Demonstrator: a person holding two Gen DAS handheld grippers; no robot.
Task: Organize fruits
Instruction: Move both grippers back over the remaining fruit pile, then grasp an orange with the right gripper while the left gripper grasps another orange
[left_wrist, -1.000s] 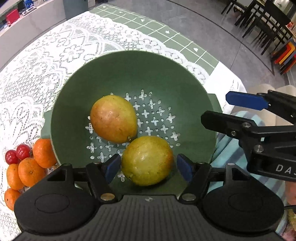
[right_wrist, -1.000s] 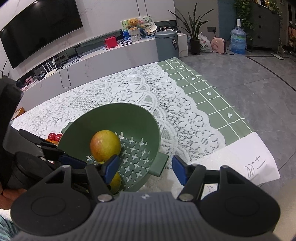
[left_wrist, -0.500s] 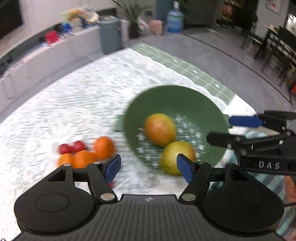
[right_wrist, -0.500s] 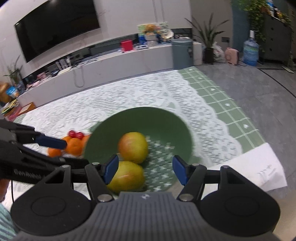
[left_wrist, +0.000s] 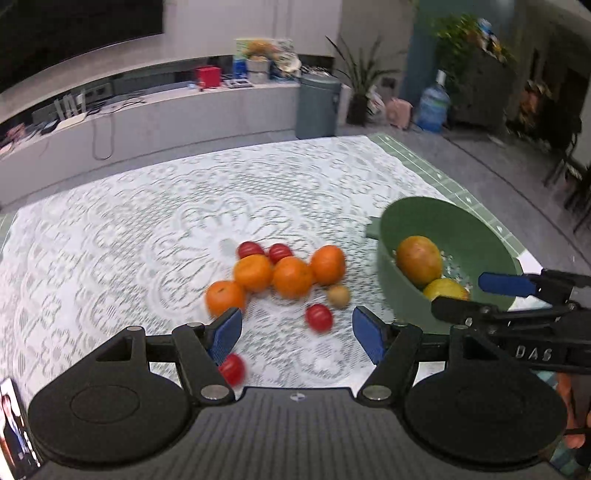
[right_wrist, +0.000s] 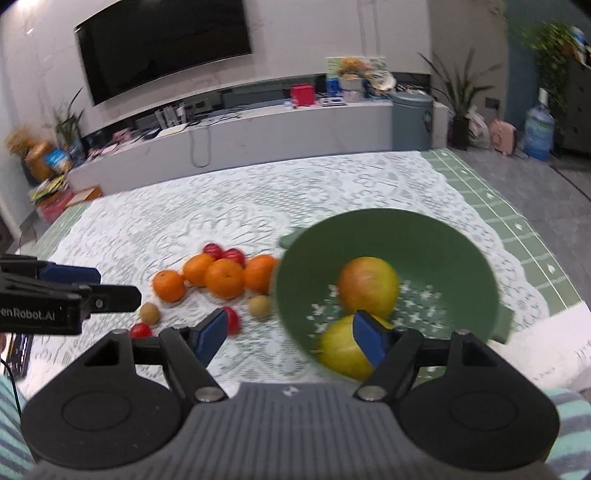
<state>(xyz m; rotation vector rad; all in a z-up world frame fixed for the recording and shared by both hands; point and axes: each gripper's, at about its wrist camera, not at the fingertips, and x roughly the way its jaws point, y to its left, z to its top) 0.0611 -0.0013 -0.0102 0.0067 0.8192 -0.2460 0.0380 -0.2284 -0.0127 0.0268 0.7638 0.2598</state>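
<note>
A green colander bowl (left_wrist: 417, 218) (right_wrist: 436, 236) stands on the lace cloth and holds a red-yellow mango (left_wrist: 419, 257) (right_wrist: 368, 283) and a yellow mango (left_wrist: 445, 289) (right_wrist: 341, 347). Left of it lie several oranges (left_wrist: 291, 277) (right_wrist: 224, 277), small red fruits (left_wrist: 318, 317) (right_wrist: 232, 319) and small brown fruits (left_wrist: 338, 295) (right_wrist: 259, 305). My left gripper (left_wrist: 297, 330) is open and empty above the cloth near the loose fruit. My right gripper (right_wrist: 288, 332) is open and empty at the bowl's near rim; it also shows in the left wrist view (left_wrist: 476, 295).
The lace tablecloth (left_wrist: 147, 229) covers a green checked cloth (right_wrist: 509, 206). A white paper sheet (right_wrist: 554, 343) lies at the table's right edge. A TV bench (right_wrist: 258, 125) and a grey bin (left_wrist: 317, 105) stand beyond the table.
My left gripper has pulled back from the bowl and swung left, over the loose fruit. My right gripper has lifted and turned towards the bowl. Both mangoes stay in the bowl.
</note>
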